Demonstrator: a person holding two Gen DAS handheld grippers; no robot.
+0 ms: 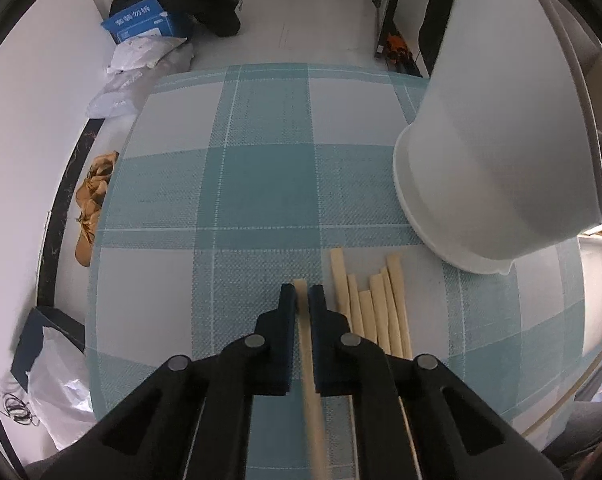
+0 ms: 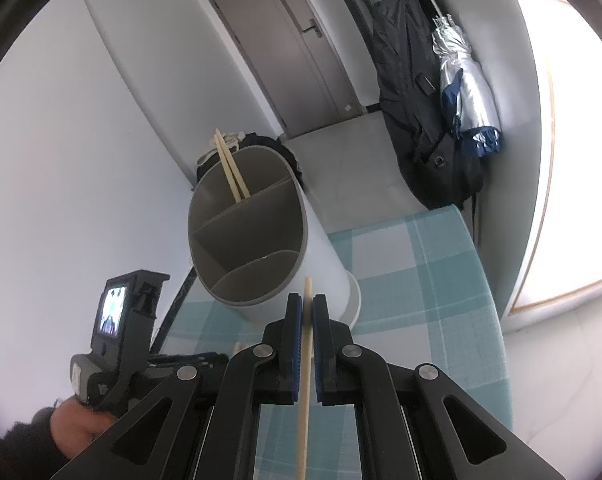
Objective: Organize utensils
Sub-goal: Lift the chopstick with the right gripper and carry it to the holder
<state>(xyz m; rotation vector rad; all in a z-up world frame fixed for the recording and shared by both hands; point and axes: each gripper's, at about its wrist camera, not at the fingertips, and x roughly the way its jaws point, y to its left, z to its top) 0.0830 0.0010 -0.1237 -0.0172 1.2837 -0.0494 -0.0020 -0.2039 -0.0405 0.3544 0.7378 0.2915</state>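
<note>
Chopsticks fill both pairs of jaws. Nearest the left wrist camera, the left gripper (image 1: pixel 301 294) is clamped on a single pale chopstick (image 1: pixel 306 344), which runs up between the two dark blue pads so that its blunt end just clears the fingertips. Just to the right of that gripper, a loose bundle of chopsticks (image 1: pixel 375 308) lies on the checked teal tablecloth (image 1: pixel 261 184), their ends fanned at uneven lengths. Farther right and higher, the white outer wall of the utensil holder (image 1: pixel 481 168) looms over the cloth.

In the right wrist view, the right gripper (image 2: pixel 308 304) pinches another chopstick (image 2: pixel 305 360) the same way, its tip poking out a little past the pads. Low at the left of that view, a person's hand (image 2: pixel 77 424) grips the handle of the other gripper, whose small screen faces the camera. Beyond the fingertips stands the utensil holder (image 2: pixel 325 256), its grey interior split by dividers into compartments. Two chopsticks (image 2: pixel 231 168) stand in the far compartment, leaning left against the rim; the nearer compartments look bare. Behind the table are a grey door (image 2: pixel 285 48), a dark coat (image 2: pixel 413 112) and a folded silver umbrella (image 2: pixel 465 80) hanging by the wall.
</note>
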